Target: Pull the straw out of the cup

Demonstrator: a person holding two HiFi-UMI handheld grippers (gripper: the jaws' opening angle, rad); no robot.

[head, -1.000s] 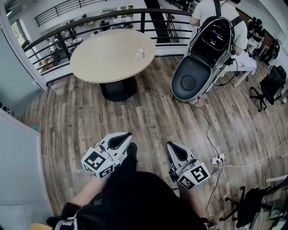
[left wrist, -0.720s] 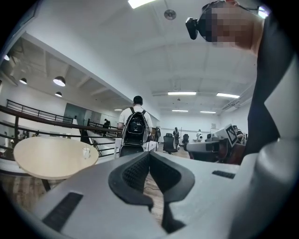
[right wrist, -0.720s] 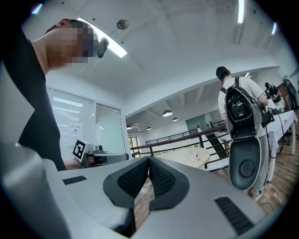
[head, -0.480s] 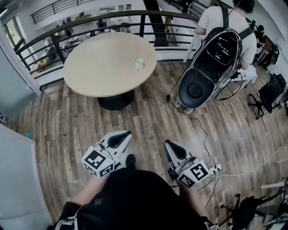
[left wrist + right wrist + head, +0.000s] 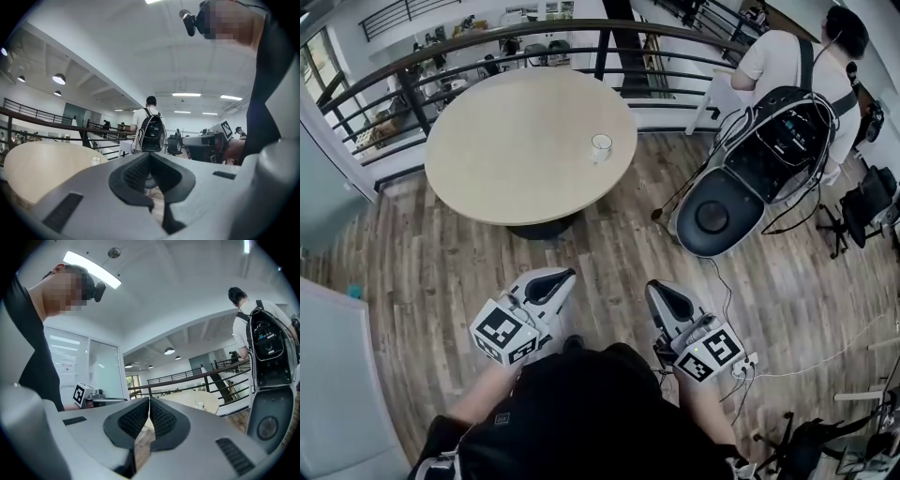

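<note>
The cup (image 5: 600, 147) stands upright near the right edge of the round table (image 5: 506, 159). It is too small here to tell whether a straw sticks out of it. Over the last second the table and cup have slid lower and grown larger in the head view, so the wearer is walking toward them across the wooden floor (image 5: 609, 253).

Both tools stay close to the body and well apart from the cup. The left gripper (image 5: 553, 279) has its fingers (image 5: 133, 173) closed with nothing between them. The right gripper (image 5: 660, 292) is the same, its fingers (image 5: 161, 418) pressed together and empty.

I judge this to be the approach. No contact with the cup has been made, and the pull is not yet begun.
</note>
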